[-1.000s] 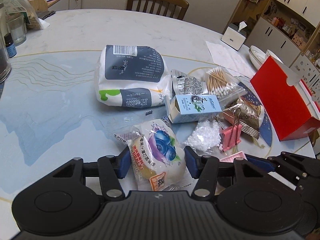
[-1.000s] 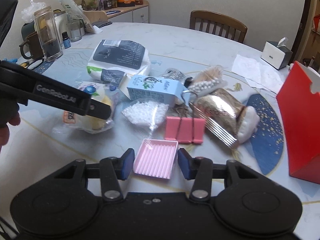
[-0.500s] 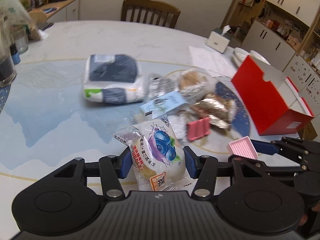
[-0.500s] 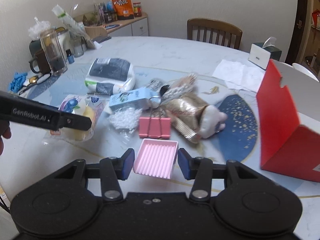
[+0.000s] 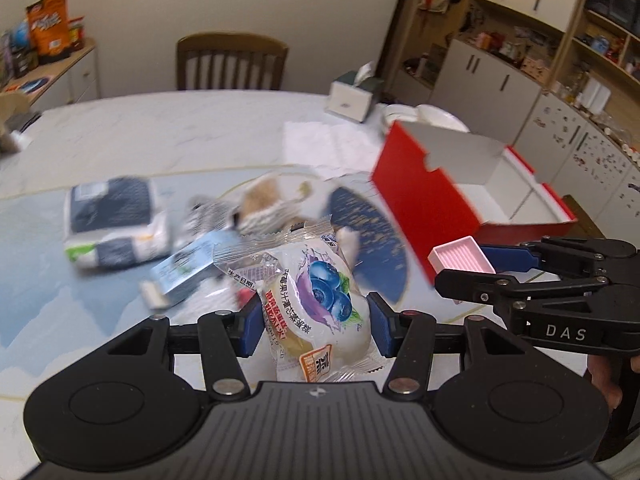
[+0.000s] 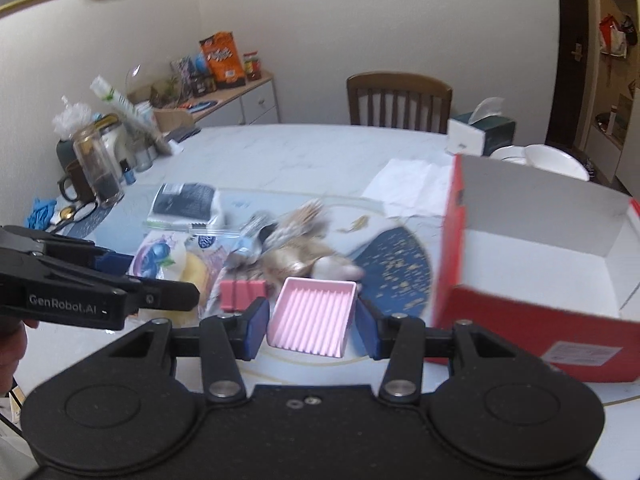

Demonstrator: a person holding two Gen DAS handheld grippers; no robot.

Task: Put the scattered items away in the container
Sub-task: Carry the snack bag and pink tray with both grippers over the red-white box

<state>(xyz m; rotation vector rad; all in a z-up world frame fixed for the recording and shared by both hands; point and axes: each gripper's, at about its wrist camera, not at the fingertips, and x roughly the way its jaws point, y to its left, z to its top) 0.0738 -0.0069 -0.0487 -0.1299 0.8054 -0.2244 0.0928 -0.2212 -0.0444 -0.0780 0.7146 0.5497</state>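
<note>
My left gripper [image 5: 314, 322] is shut on a wrapped blueberry cake packet [image 5: 316, 300], held above the table. My right gripper [image 6: 311, 318] is shut on a small pink ribbed tray [image 6: 312, 316]; the same pink tray [image 5: 462, 258] shows at the right of the left wrist view, close to the red box. The open red box [image 6: 532, 320] with a white inside stands right of both grippers, and the same red box [image 5: 424, 204] is seen from the left wrist. The left gripper [image 6: 156, 280] with the packet [image 6: 176, 260] shows at the left of the right wrist view.
Still on the table lie a tissue pack [image 5: 114, 220], a pale blue carton [image 5: 184, 268], a pink binder clip [image 6: 242, 292], a cotton swab bag [image 6: 304, 216] and a gold packet. A tissue box [image 6: 480, 134], white bowls [image 6: 544, 158], a paper sheet [image 6: 412, 184], jars [image 6: 98, 168] and a chair [image 6: 398, 98] stand farther off.
Both grippers have risen off the table with their loads and swung right toward the red box. The pile of items has dropped back in view; the box now looks nearer and larger.
</note>
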